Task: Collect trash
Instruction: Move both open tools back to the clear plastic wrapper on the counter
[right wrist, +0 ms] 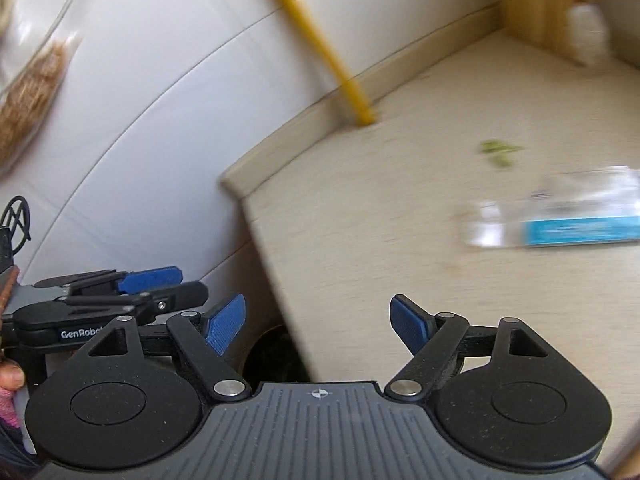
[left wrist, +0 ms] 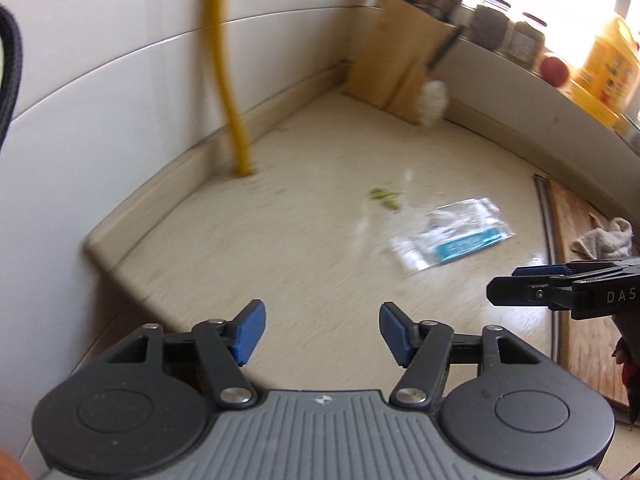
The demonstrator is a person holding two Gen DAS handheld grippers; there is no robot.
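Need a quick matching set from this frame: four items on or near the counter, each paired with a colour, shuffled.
Things:
1. hose
2. wrapper
3. scraps
4. knife block

Colours:
A. green
B. clear with a teal band
C. light wood
D. yellow

Pairs: 1-D, 2-B, 3-A, 4-C

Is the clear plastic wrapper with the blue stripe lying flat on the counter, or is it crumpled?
Mostly flat. The wrapper lies spread on the counter; fine creases cannot be told through blur.
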